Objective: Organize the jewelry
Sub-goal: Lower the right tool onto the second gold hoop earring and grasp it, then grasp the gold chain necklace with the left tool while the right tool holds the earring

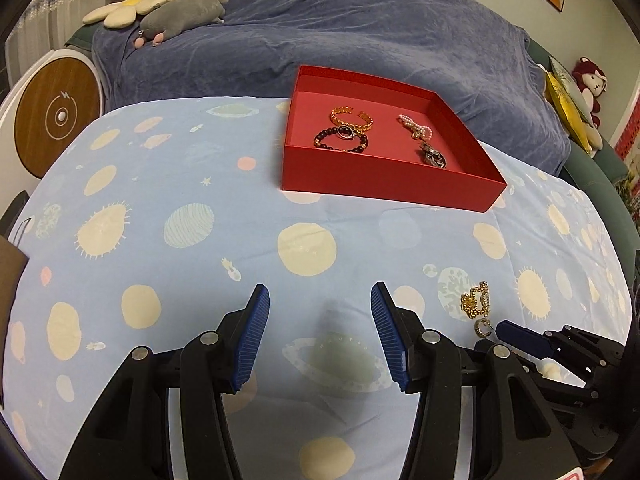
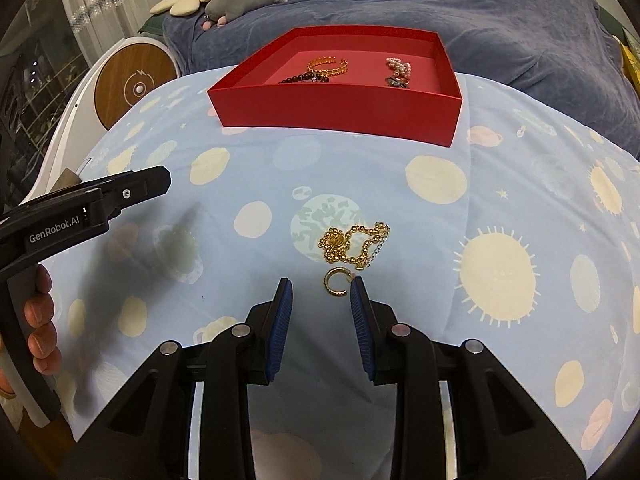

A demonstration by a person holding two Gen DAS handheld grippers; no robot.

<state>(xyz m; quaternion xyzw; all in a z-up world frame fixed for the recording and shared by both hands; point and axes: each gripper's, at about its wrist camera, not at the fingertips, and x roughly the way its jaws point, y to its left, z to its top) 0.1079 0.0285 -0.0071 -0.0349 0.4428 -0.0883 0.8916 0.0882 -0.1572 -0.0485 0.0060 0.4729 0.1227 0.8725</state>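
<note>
A red open box (image 1: 384,184) (image 2: 340,110) stands on the blue planet-print cloth. Inside lie a gold cuff (image 1: 351,117), a dark bead bracelet with a ring (image 1: 341,140), a pearl strand (image 1: 416,125) and a dark pendant (image 1: 434,157). On the cloth lie a gold bead chain (image 2: 354,245) (image 1: 476,300) and a small gold open ring (image 2: 338,282) (image 1: 483,327). My right gripper (image 2: 321,285) is open, its fingertips on either side of the ring, just short of it. My left gripper (image 1: 320,296) is open and empty over bare cloth, left of the chain.
The cloth-covered table (image 1: 200,240) drops away at the left. A dark blue covered sofa (image 1: 340,32) with plush toys stands behind. A round wooden-faced device (image 1: 56,116) stands at the far left. The left gripper's body and the hand holding it (image 2: 80,208) show at the right wrist view's left edge.
</note>
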